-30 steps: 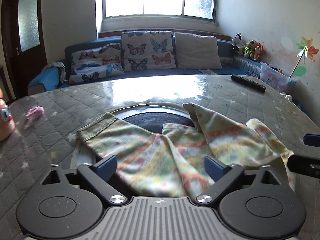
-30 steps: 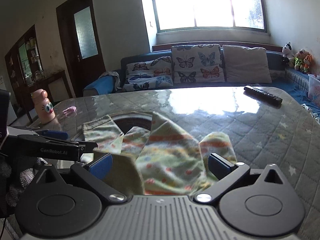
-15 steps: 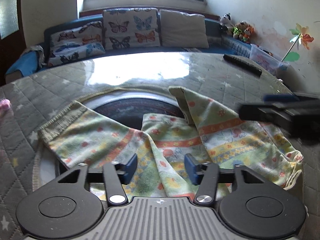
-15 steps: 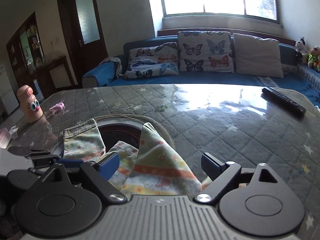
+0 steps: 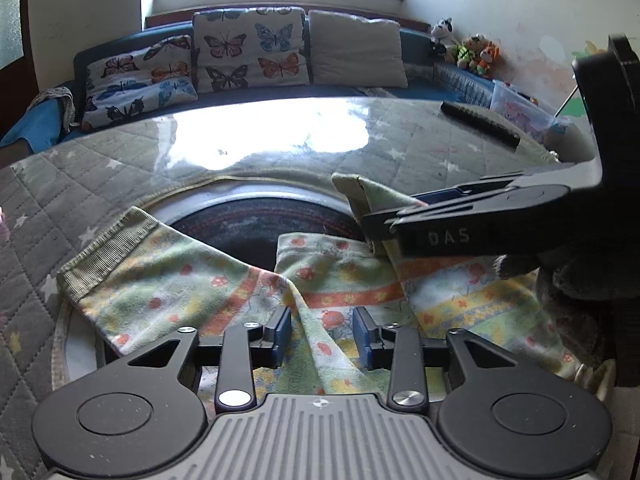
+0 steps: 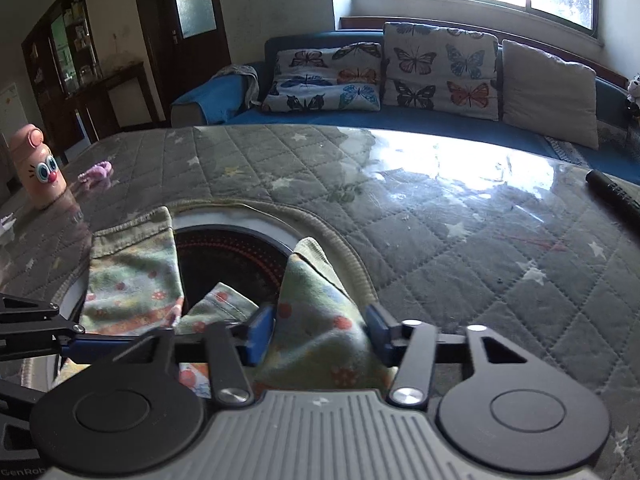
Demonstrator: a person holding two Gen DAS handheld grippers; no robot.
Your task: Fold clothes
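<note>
A small patterned green garment (image 5: 224, 292) with orange bands lies crumpled on the quilted table, over a round dark inset (image 5: 256, 232). My left gripper (image 5: 322, 338) hovers low over a raised fold of the cloth, jaws half closed with cloth between the blue pads, not clamped. My right gripper (image 6: 320, 334) straddles the garment's right leg (image 6: 316, 312), jaws partly closed, cloth between them. In the left wrist view the right gripper (image 5: 376, 224) reaches in from the right at that leg's cuff.
A black remote (image 5: 480, 122) lies at the table's far right. A pink cartoon bottle (image 6: 38, 168) and a small pink item (image 6: 96, 172) sit at the far left. A sofa with butterfly cushions (image 5: 248, 52) stands behind the table.
Both grippers have dropped onto the garment and their jaws have narrowed from wide open. The right gripper has moved in over the right leg.
</note>
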